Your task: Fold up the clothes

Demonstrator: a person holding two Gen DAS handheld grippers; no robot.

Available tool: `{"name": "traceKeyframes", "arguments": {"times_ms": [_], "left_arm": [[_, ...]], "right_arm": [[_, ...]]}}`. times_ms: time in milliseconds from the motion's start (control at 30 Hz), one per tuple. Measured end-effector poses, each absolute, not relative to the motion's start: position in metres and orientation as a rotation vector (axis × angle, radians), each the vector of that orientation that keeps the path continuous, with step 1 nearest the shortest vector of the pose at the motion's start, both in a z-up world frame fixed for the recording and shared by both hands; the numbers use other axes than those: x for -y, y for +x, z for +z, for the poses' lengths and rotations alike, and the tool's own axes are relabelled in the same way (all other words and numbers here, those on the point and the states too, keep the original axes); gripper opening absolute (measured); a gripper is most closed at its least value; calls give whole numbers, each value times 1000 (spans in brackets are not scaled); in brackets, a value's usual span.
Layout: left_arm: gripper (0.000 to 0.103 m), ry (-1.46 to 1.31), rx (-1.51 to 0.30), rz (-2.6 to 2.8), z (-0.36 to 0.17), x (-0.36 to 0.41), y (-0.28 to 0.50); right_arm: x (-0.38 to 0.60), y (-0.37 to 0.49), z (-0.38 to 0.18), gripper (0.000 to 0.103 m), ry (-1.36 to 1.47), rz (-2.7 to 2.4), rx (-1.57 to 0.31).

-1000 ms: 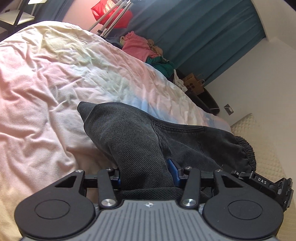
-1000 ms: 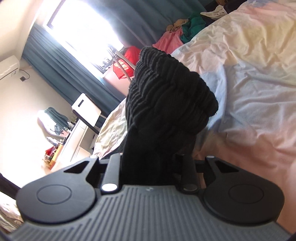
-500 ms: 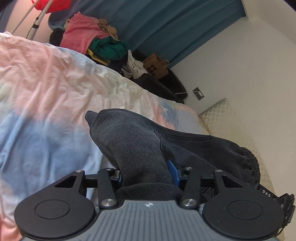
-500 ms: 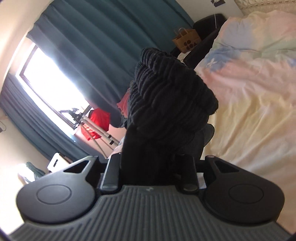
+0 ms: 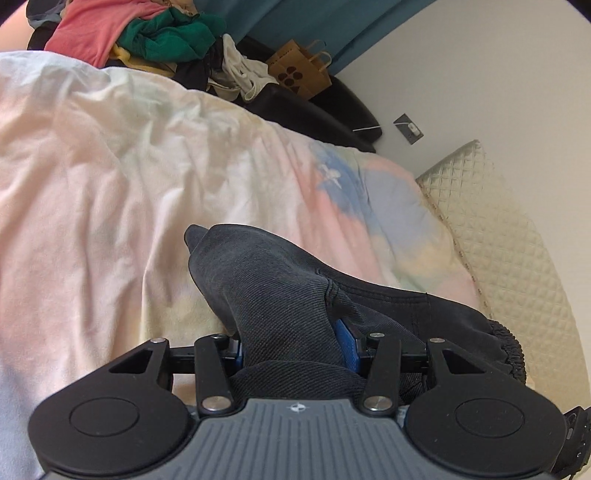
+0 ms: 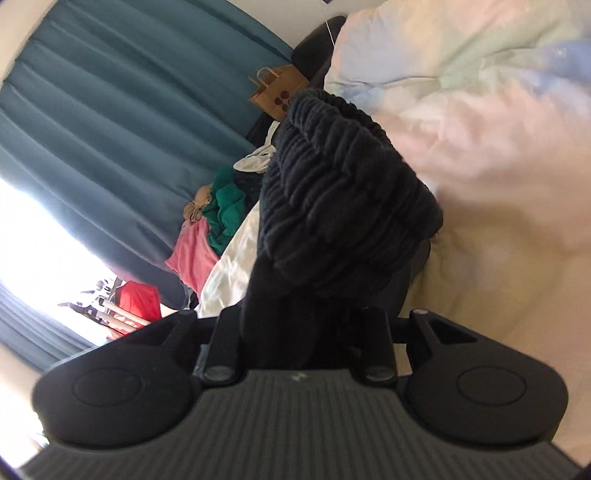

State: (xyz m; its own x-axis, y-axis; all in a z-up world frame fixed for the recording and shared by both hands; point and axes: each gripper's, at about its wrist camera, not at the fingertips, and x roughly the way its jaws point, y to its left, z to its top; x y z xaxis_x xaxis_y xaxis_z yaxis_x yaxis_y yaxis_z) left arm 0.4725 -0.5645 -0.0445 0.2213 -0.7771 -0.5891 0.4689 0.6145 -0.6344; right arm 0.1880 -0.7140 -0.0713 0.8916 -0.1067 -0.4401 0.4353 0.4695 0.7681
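Note:
A dark grey garment (image 5: 273, 291) with an elastic waistband (image 5: 508, 350) is bunched between the jaws of my left gripper (image 5: 295, 350), which is shut on it; the cloth covers both fingers apart from a strip of blue pad (image 5: 345, 345). In the right wrist view my right gripper (image 6: 306, 328) is shut on the ribbed black end of the same dark garment (image 6: 340, 206), which stands up in front of the lens and hides the fingers. Both hold the cloth above the pastel duvet (image 5: 110, 184).
A pile of pink, green and white clothes (image 5: 147, 33) lies beyond the bed's far edge, next to a brown paper bag (image 5: 301, 70) and a black seat (image 5: 314, 110). Teal curtains (image 6: 129, 110) hang behind. A quilted cream headboard (image 5: 517, 240) stands at the right.
Both grippers have swept sideways across the bed with the garment held; the clothes pile and paper bag have come closer in the left view, and the window has slid to the left edge in the right view.

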Motion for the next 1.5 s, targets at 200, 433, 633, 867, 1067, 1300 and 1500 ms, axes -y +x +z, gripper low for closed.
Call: {"name": "traceKeyframes", "arguments": {"times_ms": [200,433,633,867,1067,1300,1500], "left_arm": [[52,-325,-1072,-911,-90,540,460],[61,-261,-980,-959,-111,529,436],[68,-132,-991,-891,-76,535,422],[95,-45,-973,-858,-10,517,383],[103,-17,-841,-894,80,501,318],[103,40,-681,-932,164,467,223],[103,108,-561,-937,219,420,149]], "right_arm": [[697,162,-114,31,1059,-332,-379],[684,121,-192,36,1228,-385,-338],[682,111,-170,38,1243,-461,-376],[662,77,-118,38,1143,-577,-442],[644,50,-41,38,998,-502,-436],[583,12,60,47,792,-432,-388],[526,-34,127,88,629,-430,-308]]}}
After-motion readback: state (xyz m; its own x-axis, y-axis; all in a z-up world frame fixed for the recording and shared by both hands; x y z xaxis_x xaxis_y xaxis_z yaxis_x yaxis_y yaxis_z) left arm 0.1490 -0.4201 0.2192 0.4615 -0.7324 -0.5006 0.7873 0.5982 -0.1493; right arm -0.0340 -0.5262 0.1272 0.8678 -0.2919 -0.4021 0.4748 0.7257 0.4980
